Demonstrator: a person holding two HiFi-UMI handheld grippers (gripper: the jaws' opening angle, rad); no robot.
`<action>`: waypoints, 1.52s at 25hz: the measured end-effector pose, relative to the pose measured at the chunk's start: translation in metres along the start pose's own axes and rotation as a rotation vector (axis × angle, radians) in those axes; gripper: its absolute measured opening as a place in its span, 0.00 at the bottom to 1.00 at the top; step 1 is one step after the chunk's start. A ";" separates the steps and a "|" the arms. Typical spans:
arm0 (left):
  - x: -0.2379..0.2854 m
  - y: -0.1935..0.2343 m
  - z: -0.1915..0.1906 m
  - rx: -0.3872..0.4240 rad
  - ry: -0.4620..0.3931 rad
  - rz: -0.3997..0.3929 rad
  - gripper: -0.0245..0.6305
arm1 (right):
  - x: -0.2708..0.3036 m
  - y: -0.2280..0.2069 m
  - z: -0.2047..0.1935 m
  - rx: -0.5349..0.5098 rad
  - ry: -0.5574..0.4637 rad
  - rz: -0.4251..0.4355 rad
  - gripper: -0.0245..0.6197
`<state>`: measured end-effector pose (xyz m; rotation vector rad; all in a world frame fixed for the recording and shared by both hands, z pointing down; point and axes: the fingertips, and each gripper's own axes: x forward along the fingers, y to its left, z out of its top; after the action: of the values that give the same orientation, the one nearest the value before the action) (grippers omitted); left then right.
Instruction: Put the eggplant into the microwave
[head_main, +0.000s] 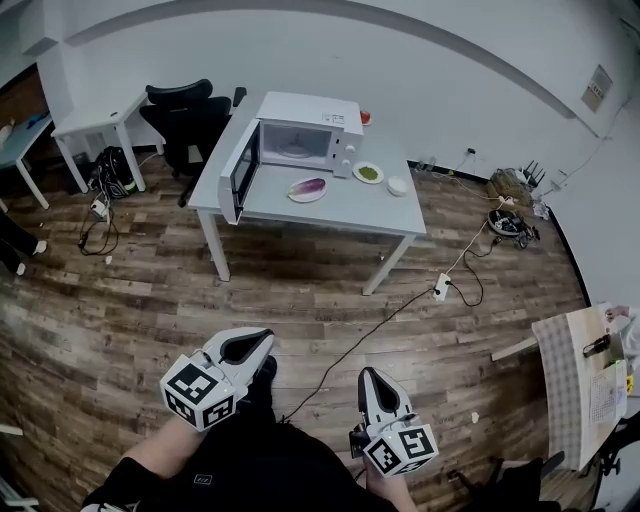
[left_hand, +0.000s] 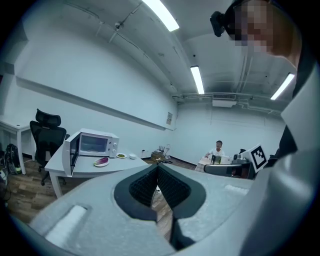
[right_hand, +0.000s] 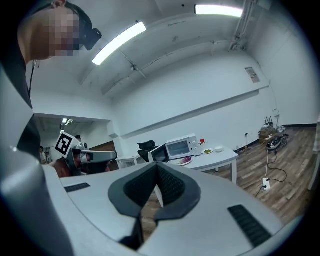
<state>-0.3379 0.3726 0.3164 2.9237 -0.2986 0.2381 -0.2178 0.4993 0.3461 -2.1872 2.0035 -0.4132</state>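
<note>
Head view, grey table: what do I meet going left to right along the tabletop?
open microwave door → eggplant → plate with green food → white bowl. The microwave body and the red item by it overlap these, so they are left out.

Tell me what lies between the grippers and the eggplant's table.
Head view: only wooden floor before the table, crossed by a black cable running to a white power strip.

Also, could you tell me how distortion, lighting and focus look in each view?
Head view: fisheye curvature, even light, the microwave small but sharp. Left gripper view: dark corners, a glaring ceiling light, left tongs slightly soft. Right gripper view: the same around the right tongs.
</note>
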 end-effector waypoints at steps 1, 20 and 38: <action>0.003 0.002 0.000 -0.003 0.001 0.007 0.05 | 0.003 -0.003 0.000 0.005 0.002 0.005 0.06; 0.114 0.109 0.042 0.003 -0.042 0.023 0.05 | 0.134 -0.087 0.035 0.011 0.009 -0.014 0.06; 0.205 0.239 0.086 0.079 -0.026 0.016 0.05 | 0.298 -0.117 0.072 -0.001 0.052 -0.018 0.06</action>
<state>-0.1789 0.0874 0.3111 3.0055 -0.3233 0.2192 -0.0633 0.2101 0.3420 -2.2188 2.0120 -0.4768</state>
